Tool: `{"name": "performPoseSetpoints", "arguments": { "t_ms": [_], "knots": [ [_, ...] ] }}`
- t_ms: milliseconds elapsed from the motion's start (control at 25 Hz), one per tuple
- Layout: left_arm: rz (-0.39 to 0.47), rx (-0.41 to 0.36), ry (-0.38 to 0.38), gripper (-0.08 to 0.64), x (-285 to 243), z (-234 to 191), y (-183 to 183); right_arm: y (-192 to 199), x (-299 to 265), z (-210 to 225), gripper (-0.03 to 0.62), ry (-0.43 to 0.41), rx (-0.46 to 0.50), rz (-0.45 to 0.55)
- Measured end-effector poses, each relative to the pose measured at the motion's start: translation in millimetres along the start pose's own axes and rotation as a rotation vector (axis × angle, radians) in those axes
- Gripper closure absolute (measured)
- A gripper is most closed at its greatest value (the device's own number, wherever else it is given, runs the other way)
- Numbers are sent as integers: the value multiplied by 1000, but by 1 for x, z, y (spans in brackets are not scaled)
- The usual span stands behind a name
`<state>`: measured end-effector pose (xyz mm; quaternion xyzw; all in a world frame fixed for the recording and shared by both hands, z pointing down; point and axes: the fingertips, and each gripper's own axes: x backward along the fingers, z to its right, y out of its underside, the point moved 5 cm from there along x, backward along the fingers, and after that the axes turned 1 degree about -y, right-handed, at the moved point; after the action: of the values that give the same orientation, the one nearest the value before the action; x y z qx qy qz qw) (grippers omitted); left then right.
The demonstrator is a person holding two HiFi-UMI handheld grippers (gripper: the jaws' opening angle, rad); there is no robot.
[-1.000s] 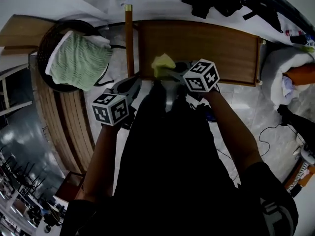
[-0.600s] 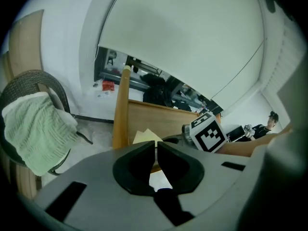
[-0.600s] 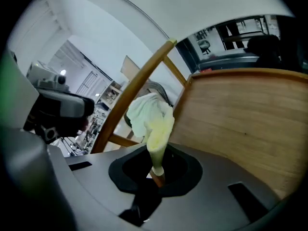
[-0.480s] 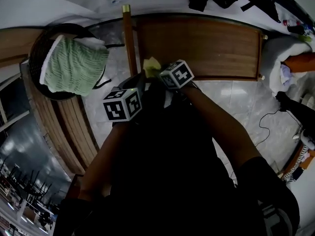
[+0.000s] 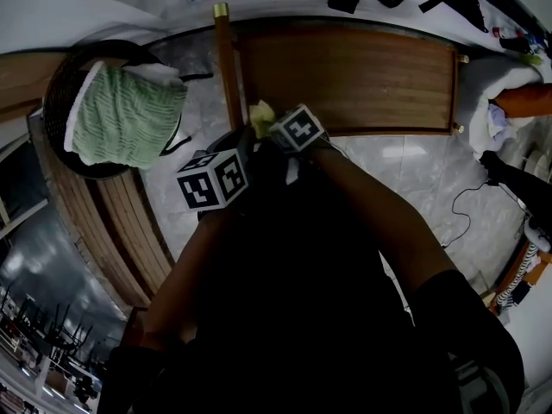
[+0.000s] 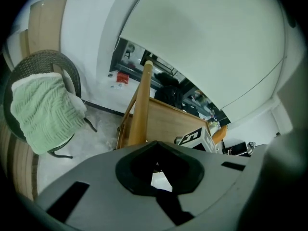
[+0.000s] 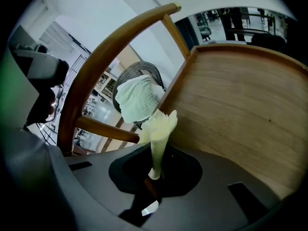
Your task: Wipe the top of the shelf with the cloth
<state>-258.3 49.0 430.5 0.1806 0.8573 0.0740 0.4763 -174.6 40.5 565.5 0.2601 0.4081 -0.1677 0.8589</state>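
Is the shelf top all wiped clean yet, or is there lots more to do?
Done: the yellow cloth is picked up, pinched in the right gripper. In hand: it is at the near left corner of the wooden shelf top. Left: probably the long stretch of wood to the right, though no dust or streaks show whether it has been wiped. The left gripper is shut and holds nothing.

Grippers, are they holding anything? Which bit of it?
The right gripper pinches the yellow cloth by one bunched end, and the rest sticks out past the jaws. The left gripper holds nothing, with its jaws together.
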Motion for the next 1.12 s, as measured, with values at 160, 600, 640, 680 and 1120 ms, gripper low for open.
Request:
{"name": "performPoseSetpoints", "arguments": {
  "t_ms": [160,600,640,680,1120],
  "knots": [
    [-1,-28,17,549,-3,5,-2,1,-3,-4,548,20,30,-14],
    [-35,-58,50,549,-16,17,4,9,5,3,548,51,33,-62],
    [-41,-58,47,549,-19,20,6,11,8,6,548,50,30,-64],
    [-47,-60,45,549,-21,23,7,13,11,9,548,46,29,-63],
    [-77,-121,-77,549,-68,54,24,38,48,44,548,51,36,-32]
  ]
}}
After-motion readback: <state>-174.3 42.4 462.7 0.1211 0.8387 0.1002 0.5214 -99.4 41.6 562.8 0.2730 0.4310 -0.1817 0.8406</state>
